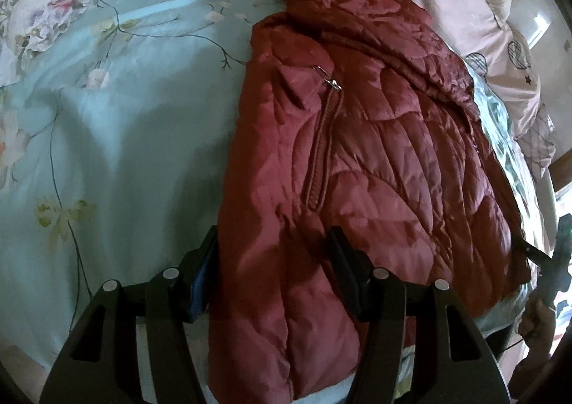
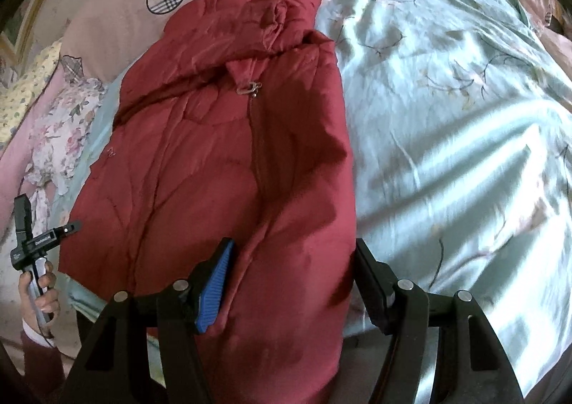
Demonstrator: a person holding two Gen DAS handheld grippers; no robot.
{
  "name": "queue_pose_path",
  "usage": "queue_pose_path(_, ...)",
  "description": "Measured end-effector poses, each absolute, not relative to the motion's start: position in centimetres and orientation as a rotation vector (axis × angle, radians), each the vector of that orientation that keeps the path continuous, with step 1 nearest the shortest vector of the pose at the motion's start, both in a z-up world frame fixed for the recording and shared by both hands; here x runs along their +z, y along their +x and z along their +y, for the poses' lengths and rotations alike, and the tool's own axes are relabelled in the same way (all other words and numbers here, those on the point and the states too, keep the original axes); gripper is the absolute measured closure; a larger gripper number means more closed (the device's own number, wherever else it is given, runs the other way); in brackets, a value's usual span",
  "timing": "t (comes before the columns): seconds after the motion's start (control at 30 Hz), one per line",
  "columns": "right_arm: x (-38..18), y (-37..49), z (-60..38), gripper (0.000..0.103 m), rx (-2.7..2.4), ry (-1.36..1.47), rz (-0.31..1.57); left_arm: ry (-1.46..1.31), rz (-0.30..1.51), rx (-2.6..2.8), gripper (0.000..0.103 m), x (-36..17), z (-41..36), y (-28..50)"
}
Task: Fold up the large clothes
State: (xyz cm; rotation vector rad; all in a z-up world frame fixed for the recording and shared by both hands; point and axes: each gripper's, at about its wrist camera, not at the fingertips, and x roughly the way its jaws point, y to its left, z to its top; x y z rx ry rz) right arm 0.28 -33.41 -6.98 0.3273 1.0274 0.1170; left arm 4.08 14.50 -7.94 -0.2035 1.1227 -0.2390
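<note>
Both my grippers stand wide open over the near hem of the red padded jacket (image 1: 343,161), the left gripper (image 1: 275,254) and the right gripper (image 2: 293,261) each straddling fabric without pinching; whether the fingers touch it I cannot tell. Frame edges cut the hem off. Only my right view shows the collar fold; the jacket lies zipped near the pale green quilt's (image 2: 464,125) edge.
</note>
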Motion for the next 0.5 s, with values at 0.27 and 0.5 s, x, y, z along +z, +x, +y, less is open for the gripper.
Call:
queue_pose_path(0.27,-7.6,-1.3,-33.8,0.037,0.16,0.404,1.026,-0.187,1.143,-0.275,0.045,-8.6,14.8,2.6)
queue_pose_path(0.5,-7.8,-1.2,-33.2,0.042,0.187,0.408,1.019,-0.187,1.149,-0.314,0.045,-9.1,14.3,1.7)
